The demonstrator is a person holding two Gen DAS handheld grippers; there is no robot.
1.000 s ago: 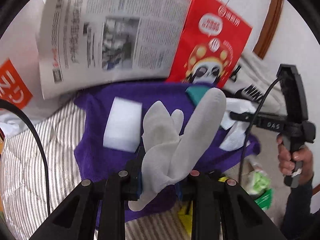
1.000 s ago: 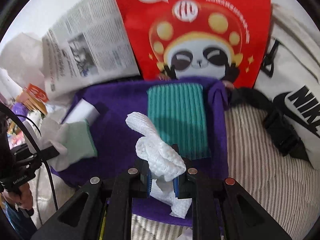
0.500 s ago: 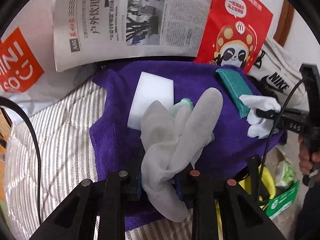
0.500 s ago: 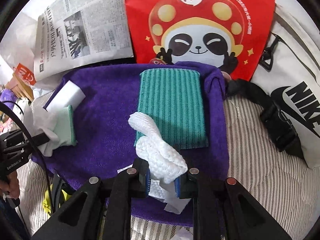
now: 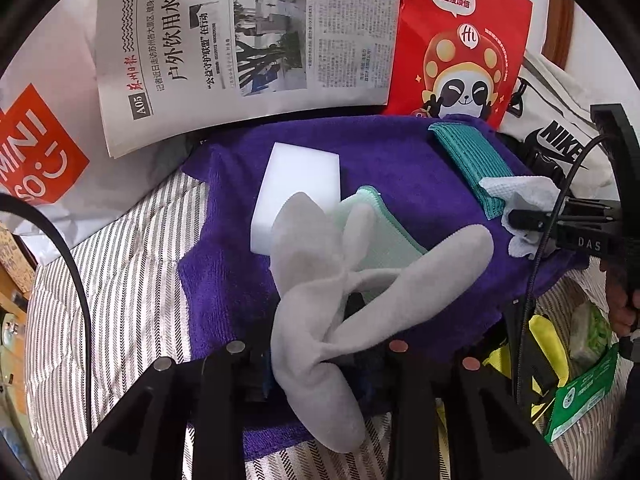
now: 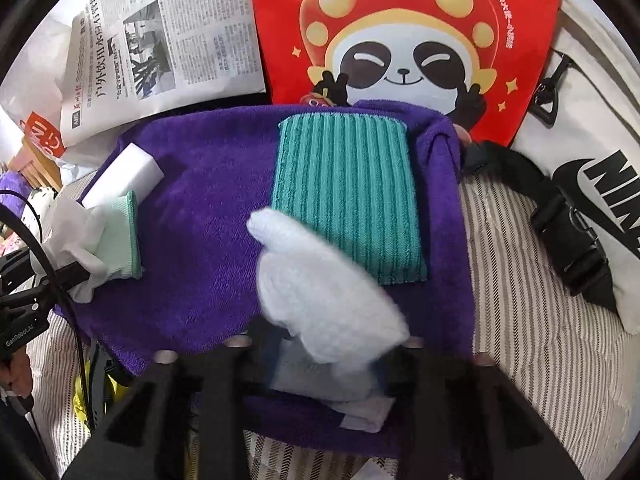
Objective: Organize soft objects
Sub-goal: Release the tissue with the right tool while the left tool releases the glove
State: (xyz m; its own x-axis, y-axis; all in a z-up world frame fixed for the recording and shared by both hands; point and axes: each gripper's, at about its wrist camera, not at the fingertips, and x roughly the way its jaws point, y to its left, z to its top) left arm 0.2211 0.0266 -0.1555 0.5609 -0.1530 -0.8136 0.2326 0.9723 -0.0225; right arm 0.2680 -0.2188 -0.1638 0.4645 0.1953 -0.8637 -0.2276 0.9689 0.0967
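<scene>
Release step: over the purple towel (image 5: 400,168), the left gripper (image 5: 320,356) has just been opening, the grey sock (image 5: 320,300) loose between parted jaws. The right gripper (image 6: 320,344) has likewise been opening around the white knitted cloth (image 6: 324,280), near the teal cloth (image 6: 344,192). Next, seemingly: lift both grippers clear.
</scene>
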